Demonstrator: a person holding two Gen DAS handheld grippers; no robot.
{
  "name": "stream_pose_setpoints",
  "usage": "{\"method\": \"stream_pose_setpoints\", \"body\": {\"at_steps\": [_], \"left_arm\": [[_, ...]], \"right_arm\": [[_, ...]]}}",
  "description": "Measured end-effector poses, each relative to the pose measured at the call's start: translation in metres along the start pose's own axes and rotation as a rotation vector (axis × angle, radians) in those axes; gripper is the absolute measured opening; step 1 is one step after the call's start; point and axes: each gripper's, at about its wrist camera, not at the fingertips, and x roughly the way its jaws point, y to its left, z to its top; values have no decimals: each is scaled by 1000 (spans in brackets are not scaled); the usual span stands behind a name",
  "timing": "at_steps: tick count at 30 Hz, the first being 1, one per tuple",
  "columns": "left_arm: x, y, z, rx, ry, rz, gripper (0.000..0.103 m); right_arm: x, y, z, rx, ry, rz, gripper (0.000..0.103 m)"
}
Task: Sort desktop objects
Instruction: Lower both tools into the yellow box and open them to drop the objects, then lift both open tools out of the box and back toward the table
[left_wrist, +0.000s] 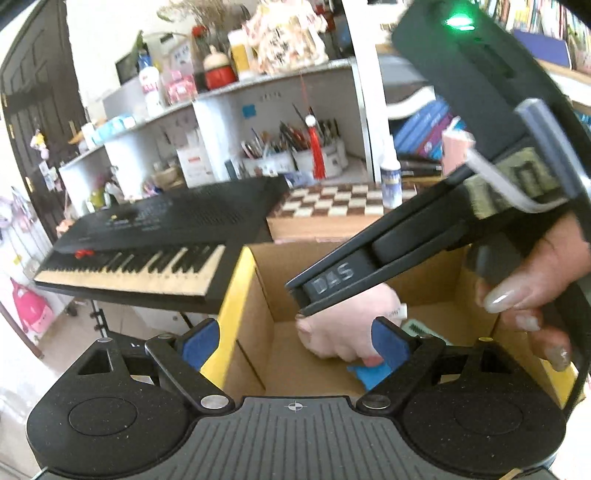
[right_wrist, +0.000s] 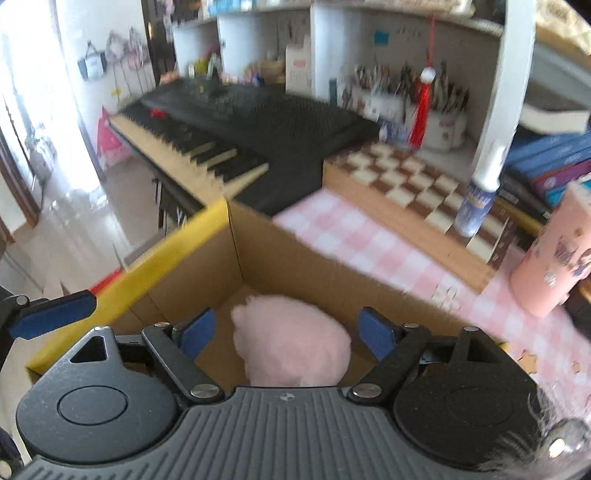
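Observation:
A pink plush toy (right_wrist: 291, 343) lies on the floor of an open cardboard box (right_wrist: 295, 258) with a yellow rim. It also shows in the left wrist view (left_wrist: 343, 332), inside the box (left_wrist: 255, 302). My right gripper (right_wrist: 288, 336) is open just above the toy, with its blue pads (right_wrist: 195, 332) apart on either side. In the left wrist view the right gripper's body (left_wrist: 424, 240) reaches down into the box. My left gripper (left_wrist: 295, 343) is open and empty over the box's left wall.
A black keyboard (left_wrist: 159, 236) stands left of the box. A chessboard (right_wrist: 417, 177), a white spray bottle (right_wrist: 480, 192) and a pink cup (right_wrist: 554, 251) stand on the pink checked cloth (right_wrist: 369, 240) beyond. Shelves with brush pots (left_wrist: 295, 147) and books (right_wrist: 554, 162) are behind.

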Motion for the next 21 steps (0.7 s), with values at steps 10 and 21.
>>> {"method": "stream_pose_setpoints", "body": {"at_steps": [10,21], "left_arm": [[-45,32,1,-92,-87,50,91],[-97,62,-25,-217,-143,112,91]], "right_arm": [[-90,0,-12,63,-222,-108,84],[-170,19,-65,119,-382,-247,84]]}}
